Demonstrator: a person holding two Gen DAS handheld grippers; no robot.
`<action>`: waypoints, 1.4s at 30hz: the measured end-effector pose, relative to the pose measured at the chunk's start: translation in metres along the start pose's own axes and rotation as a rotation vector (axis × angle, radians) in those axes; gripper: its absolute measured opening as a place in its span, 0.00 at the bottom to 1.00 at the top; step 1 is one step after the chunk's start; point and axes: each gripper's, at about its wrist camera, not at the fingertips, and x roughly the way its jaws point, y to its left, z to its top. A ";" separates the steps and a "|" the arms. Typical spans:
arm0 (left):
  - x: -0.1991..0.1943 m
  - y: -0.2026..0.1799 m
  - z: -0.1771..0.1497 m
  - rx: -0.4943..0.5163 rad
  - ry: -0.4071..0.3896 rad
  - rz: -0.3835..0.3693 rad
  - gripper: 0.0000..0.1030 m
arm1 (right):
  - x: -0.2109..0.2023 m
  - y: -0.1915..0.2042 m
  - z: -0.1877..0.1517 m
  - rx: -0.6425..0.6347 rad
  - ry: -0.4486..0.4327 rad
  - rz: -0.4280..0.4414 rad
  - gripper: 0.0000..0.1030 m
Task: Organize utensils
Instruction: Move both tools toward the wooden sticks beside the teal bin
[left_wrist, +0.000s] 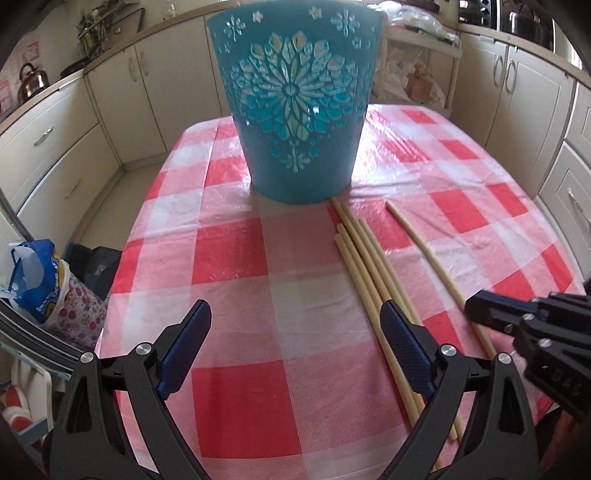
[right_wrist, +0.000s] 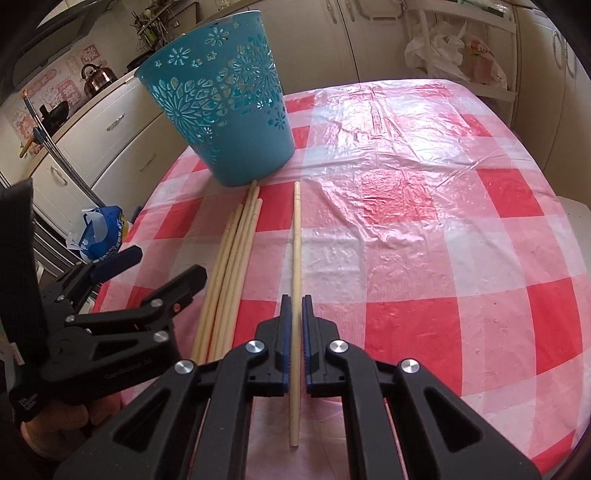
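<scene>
Teal plastic, cut through with flower patterns: the basket (right_wrist: 221, 107) stands upright at the far left of my checked tablecloth (right_wrist: 424, 240). My left gripper (left_wrist: 295, 328) hangs with its jaws wide apart and nothing between them. Just right of it a bundle of wooden chopsticks (right_wrist: 231, 266) lies flat, tips near the basket's base. Further right, my right gripper (right_wrist: 296, 306) is clamped on a single chopstick (right_wrist: 296, 229) lying apart from the bundle.
</scene>
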 end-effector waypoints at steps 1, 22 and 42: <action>0.001 -0.001 -0.001 0.005 0.006 0.005 0.86 | -0.001 0.000 0.000 0.002 0.000 0.005 0.06; 0.001 0.008 0.004 -0.063 0.039 -0.019 0.86 | -0.006 -0.002 0.002 0.020 -0.027 -0.005 0.26; 0.019 0.001 0.020 0.113 0.099 -0.130 0.76 | -0.007 0.001 0.003 0.017 -0.036 -0.014 0.29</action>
